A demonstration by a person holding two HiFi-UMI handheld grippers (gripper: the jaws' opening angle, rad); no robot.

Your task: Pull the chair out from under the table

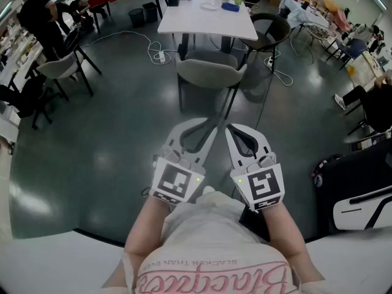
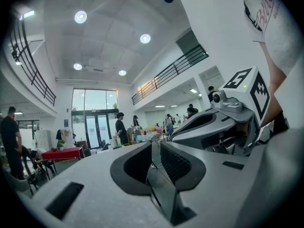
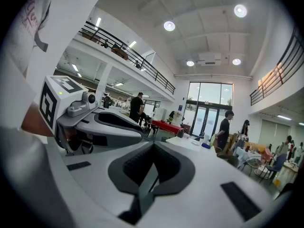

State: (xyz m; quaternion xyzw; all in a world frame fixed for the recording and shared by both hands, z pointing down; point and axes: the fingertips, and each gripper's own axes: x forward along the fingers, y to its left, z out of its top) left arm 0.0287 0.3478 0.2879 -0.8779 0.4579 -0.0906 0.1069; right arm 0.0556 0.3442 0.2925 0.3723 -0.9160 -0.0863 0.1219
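A grey chair (image 1: 208, 72) stands with its seat tucked under the near side of a white table (image 1: 184, 20), its back toward me. Both grippers are held close to the person's body, well short of the chair and apart from it. My left gripper (image 1: 205, 124) points toward the chair; in the left gripper view (image 2: 156, 144) its jaws stand a narrow gap apart with nothing between them. My right gripper (image 1: 230, 128) is beside it, and its jaws (image 3: 153, 145) meet at the tips, empty.
A dark chair (image 1: 269, 32) sits at the table's right side. Cables and a power strip (image 1: 160, 56) lie on the floor near the table legs. Other chairs (image 1: 61, 66) stand left, dark bags (image 1: 349, 182) right, and people work at the far tables.
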